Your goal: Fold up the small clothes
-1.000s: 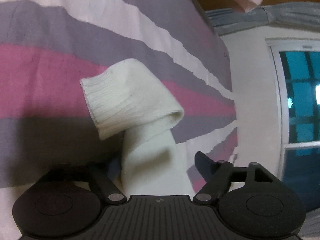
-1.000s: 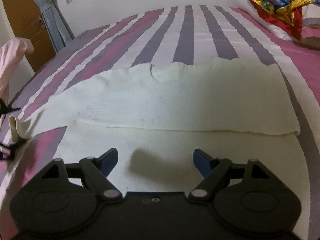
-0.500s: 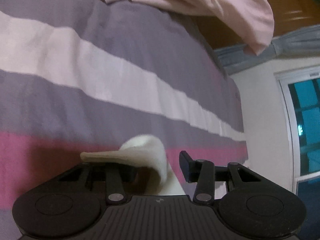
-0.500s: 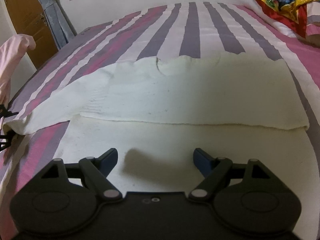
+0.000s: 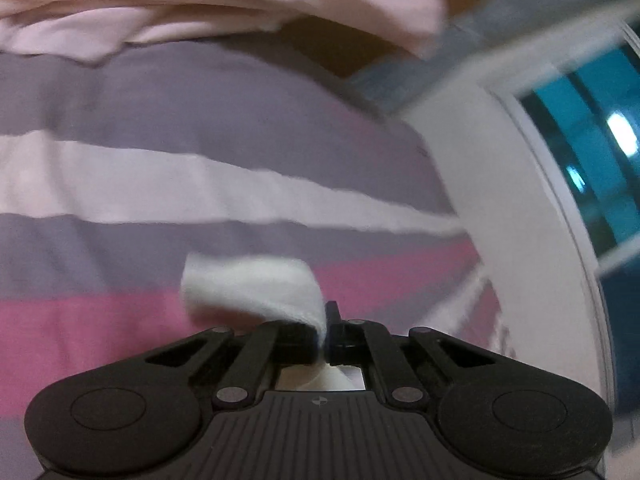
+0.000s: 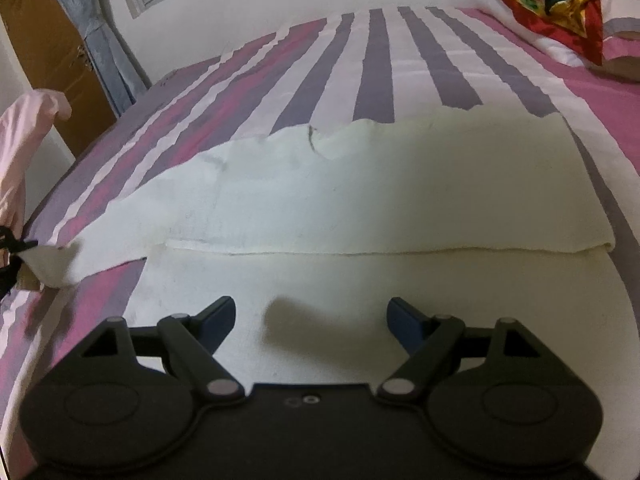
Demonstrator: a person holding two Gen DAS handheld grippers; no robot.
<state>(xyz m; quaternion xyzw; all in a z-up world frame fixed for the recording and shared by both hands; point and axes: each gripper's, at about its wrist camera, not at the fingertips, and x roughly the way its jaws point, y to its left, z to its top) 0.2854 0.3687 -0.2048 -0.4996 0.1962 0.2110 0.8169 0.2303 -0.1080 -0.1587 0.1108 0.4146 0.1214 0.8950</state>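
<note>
A cream knit sweater [image 6: 360, 200] lies spread on the striped bed, its far part folded over along a crease across the middle. One sleeve stretches out to the left. My left gripper [image 5: 325, 330] is shut on the sleeve's ribbed cuff [image 5: 256, 288], which curls up over the left finger; it shows at the left edge of the right wrist view [image 6: 12, 256]. My right gripper [image 6: 311, 314] is open and empty, hovering just above the near part of the sweater.
A pink garment [image 5: 200, 4] hangs at the bed's left edge and also shows in the right wrist view [image 6: 24, 152]. Bright-patterned pillows [image 6: 552, 4] lie at the far right. A window [image 5: 592, 128], a curtain [image 6: 92, 28] and a brown door [image 6: 44, 32] stand behind the bed.
My left gripper has shut on the sleeve cuff and pulled the sleeve out to the left, flatter. The right gripper has stayed open and drawn slightly closer to the sweater.
</note>
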